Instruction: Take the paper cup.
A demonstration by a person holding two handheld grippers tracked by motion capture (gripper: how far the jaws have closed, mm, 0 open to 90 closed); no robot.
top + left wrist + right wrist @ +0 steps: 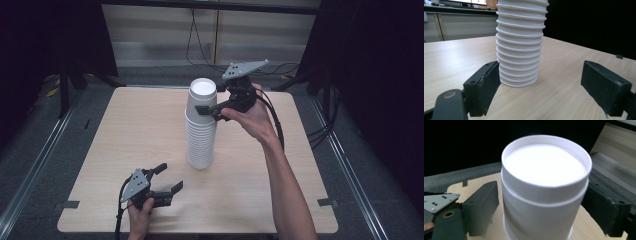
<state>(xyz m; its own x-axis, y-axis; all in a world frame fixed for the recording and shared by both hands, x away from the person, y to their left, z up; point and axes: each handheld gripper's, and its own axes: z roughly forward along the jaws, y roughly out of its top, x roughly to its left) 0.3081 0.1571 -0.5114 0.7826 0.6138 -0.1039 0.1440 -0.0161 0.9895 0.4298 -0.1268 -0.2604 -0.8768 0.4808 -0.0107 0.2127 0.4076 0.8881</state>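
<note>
White cup stack (201, 131) mid-table | right gripper (206, 111) jaws straddle top cup (545, 187), seemingly not yet pinching | left gripper (167, 178) spread, low near base | cup not lifted

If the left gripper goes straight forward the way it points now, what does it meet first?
Most likely the lower part of the stack of white cups. The left gripper is open, low over the table, and the stack stands ahead between its jaws, slightly left of centre.
</note>
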